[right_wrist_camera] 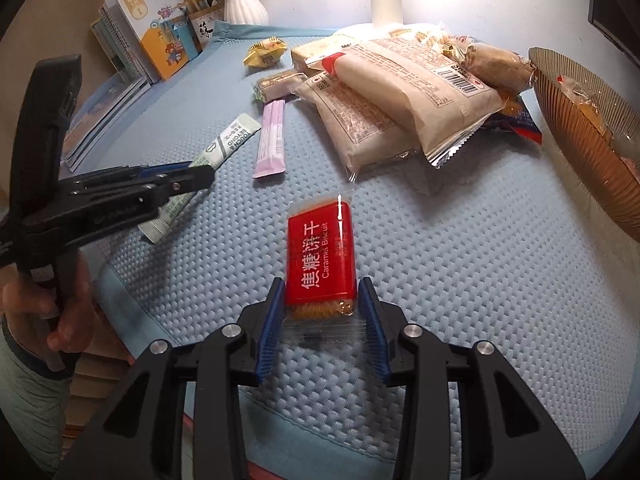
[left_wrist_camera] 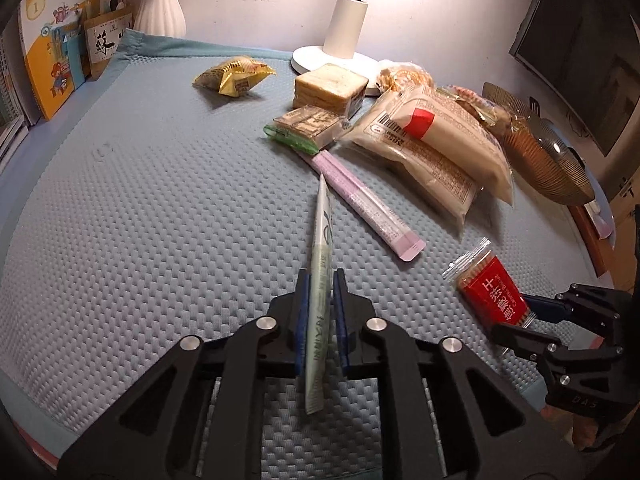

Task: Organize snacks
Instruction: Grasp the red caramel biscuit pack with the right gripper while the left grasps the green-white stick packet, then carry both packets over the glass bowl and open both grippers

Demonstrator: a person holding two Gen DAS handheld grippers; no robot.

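Leftmost, English textbooks (left_wrist_camera: 52, 40) and a white ribbed vase (left_wrist_camera: 160, 12) stand along the back edge of the blue textured mat (left_wrist_camera: 140, 220). My left gripper (left_wrist_camera: 321, 300) is pinched on a pale green stick sachet (left_wrist_camera: 320, 248), held on edge with its far tip pointing toward the pink stick sachet (left_wrist_camera: 360, 196), which lies flat just beside it. Behind these rest a yellow wrapped snack (left_wrist_camera: 234, 76), a wrapped sandwich cake (left_wrist_camera: 330, 90) and two large beige bread packets (left_wrist_camera: 432, 148), overlapping in a heap near the lamp base (left_wrist_camera: 316, 62). Further right, my right gripper (right_wrist_camera: 320, 312) has its blue pads either side of the red caramel biscuit pack (right_wrist_camera: 320, 256); the pads appear to sit at the pack's edges, though I cannot tell whether they press it or merely flank it. Rightmost, a ribbed amber bowl (right_wrist_camera: 580, 140) already holds something wrapped and looks the likely destination. Risks, in my judgement: the thin sachet may bend or slide out of the pinch because it is gripped across its flat faces; the biscuit pack, taken only near its clear end seal, may slip or its biscuits crack under pressure; either arm could brush the bread heap.
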